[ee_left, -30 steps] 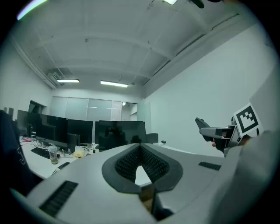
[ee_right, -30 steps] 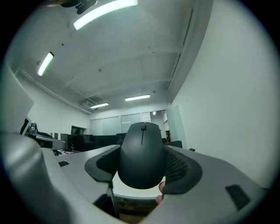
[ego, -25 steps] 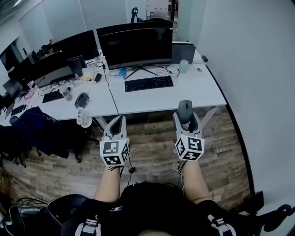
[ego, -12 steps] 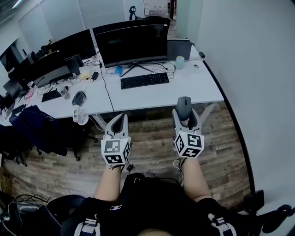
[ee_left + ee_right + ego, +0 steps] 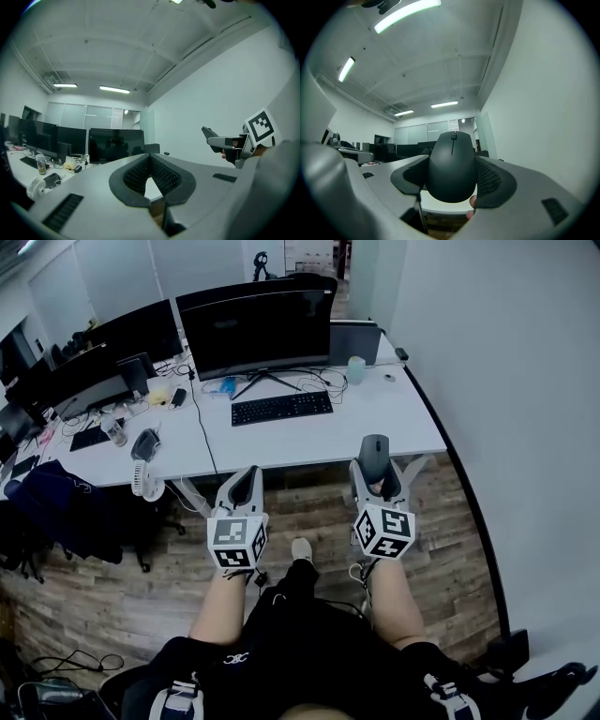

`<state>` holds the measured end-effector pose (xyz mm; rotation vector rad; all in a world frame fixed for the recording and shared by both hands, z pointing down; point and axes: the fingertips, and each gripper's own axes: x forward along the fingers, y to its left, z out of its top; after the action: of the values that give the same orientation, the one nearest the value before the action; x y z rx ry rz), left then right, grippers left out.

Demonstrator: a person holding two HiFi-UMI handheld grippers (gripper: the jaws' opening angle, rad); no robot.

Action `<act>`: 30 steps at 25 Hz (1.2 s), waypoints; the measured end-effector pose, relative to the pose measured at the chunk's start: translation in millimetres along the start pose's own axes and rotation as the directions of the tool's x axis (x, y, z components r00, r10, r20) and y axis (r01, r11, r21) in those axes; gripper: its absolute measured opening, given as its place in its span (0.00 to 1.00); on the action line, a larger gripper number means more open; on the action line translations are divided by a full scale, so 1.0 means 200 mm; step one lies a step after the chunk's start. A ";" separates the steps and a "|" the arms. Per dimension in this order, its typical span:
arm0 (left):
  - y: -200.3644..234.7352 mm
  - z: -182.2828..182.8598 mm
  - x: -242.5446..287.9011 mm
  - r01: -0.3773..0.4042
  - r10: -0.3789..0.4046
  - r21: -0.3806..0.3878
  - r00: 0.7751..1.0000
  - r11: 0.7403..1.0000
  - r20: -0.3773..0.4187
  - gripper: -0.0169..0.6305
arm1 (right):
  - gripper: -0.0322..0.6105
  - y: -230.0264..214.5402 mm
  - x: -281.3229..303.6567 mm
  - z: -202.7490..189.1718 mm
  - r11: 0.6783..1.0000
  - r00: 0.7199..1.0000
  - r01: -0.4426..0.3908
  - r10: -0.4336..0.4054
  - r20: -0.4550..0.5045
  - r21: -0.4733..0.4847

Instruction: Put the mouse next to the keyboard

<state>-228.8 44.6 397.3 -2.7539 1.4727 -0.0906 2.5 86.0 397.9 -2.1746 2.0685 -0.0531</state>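
The black mouse [image 5: 376, 454] sits upright between the jaws of my right gripper [image 5: 376, 471], which is shut on it; in the right gripper view the mouse [image 5: 452, 166] fills the gap between the pads. My left gripper [image 5: 245, 484] hangs level with it to the left, its tips together and nothing in them [image 5: 150, 159]. Both hover over the wooden floor just short of the white desk's [image 5: 394, 423] front edge. The black keyboard [image 5: 282, 408] lies on the desk in front of a wide monitor [image 5: 255, 331], with bare desk to its right.
A pale cup [image 5: 356, 369] and cables sit behind the keyboard. A second desk [image 5: 103, 460] to the left carries monitors, a small white fan [image 5: 143, 479] and clutter. A dark jacket [image 5: 56, 507] hangs on a chair. A white wall [image 5: 506, 381] runs along the right.
The desk has slid left and slightly up in the head view while both grippers kept their pose. The mouse stays gripped. A shoe now shows between my arms.
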 end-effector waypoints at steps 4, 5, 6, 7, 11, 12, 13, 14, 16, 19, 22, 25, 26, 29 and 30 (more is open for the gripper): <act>0.00 -0.03 0.19 0.022 -0.022 -0.007 1.000 1.000 0.004 0.05 | 0.53 -0.07 0.14 -0.02 1.000 1.000 0.007 -0.007 -0.003 -0.009; 0.00 -0.03 0.24 0.026 -0.026 -0.009 1.000 1.000 0.004 0.05 | 0.53 -0.09 0.17 -0.03 1.000 1.000 0.007 -0.007 -0.003 -0.012; 0.00 -0.04 0.29 0.030 -0.030 -0.011 1.000 0.999 0.005 0.05 | 0.53 -0.11 0.21 -0.03 1.000 1.000 0.007 -0.007 -0.004 -0.015; 0.00 -0.04 0.34 0.033 -0.033 -0.012 0.999 0.999 0.005 0.05 | 0.53 -0.13 0.25 -0.04 1.000 1.000 0.007 -0.007 -0.006 -0.017; 0.03 -0.08 0.55 0.044 -0.044 -0.016 0.999 0.999 -0.007 0.05 | 0.53 -0.21 0.44 -0.09 1.000 1.000 0.016 -0.016 -0.017 -0.018; 0.04 -0.08 0.61 0.046 -0.046 -0.019 0.999 0.999 -0.010 0.05 | 0.53 -0.23 0.49 -0.10 1.000 1.000 0.017 -0.018 -0.020 -0.017; 0.05 -0.09 0.67 0.047 -0.047 -0.020 0.999 0.999 -0.012 0.05 | 0.53 -0.25 0.55 -0.11 1.000 1.000 0.017 -0.018 -0.023 -0.016; 0.06 -0.09 0.73 0.048 -0.048 -0.020 0.999 0.999 -0.013 0.05 | 0.53 -0.27 0.61 -0.12 1.000 1.000 0.017 -0.017 -0.025 -0.016; 0.09 -0.09 0.86 0.049 -0.049 -0.019 0.999 0.999 -0.013 0.05 | 0.53 -0.30 0.73 -0.13 1.000 0.999 0.014 -0.014 -0.032 -0.018; 0.14 -0.07 1.05 0.053 -0.053 -0.021 0.998 0.998 -0.017 0.05 | 0.53 -0.35 0.92 -0.14 1.000 0.999 0.011 -0.012 -0.041 -0.021; 0.20 -0.05 1.25 0.057 -0.057 -0.023 0.998 0.998 -0.022 0.05 | 0.53 -0.39 1.13 -0.14 1.000 0.999 0.014 -0.015 -0.052 -0.022; 0.28 -0.05 1.45 0.057 -0.058 -0.029 0.998 0.998 -0.029 0.05 | 0.53 -0.43 1.34 -0.15 1.000 0.998 0.013 -0.014 -0.058 -0.018; 0.31 -0.05 1.52 0.057 -0.058 -0.030 0.998 0.998 -0.032 0.05 | 0.53 -0.44 1.41 -0.15 1.000 0.998 0.011 -0.012 -0.059 -0.017; 0.39 -0.05 1.70 0.055 -0.056 -0.037 0.998 0.998 -0.041 0.05 | 0.53 -0.46 1.61 -0.17 1.000 0.998 0.004 -0.005 -0.067 -0.018; 0.42 -0.06 1.76 0.054 -0.055 -0.039 0.998 0.998 -0.044 0.05 | 0.53 -0.47 1.68 -0.18 1.000 0.997 0.003 -0.004 -0.072 -0.018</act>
<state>-103.9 -294.1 420.2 -2.8407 1.4237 -0.1274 108.8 -246.9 421.8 -2.2180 2.1108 -0.1154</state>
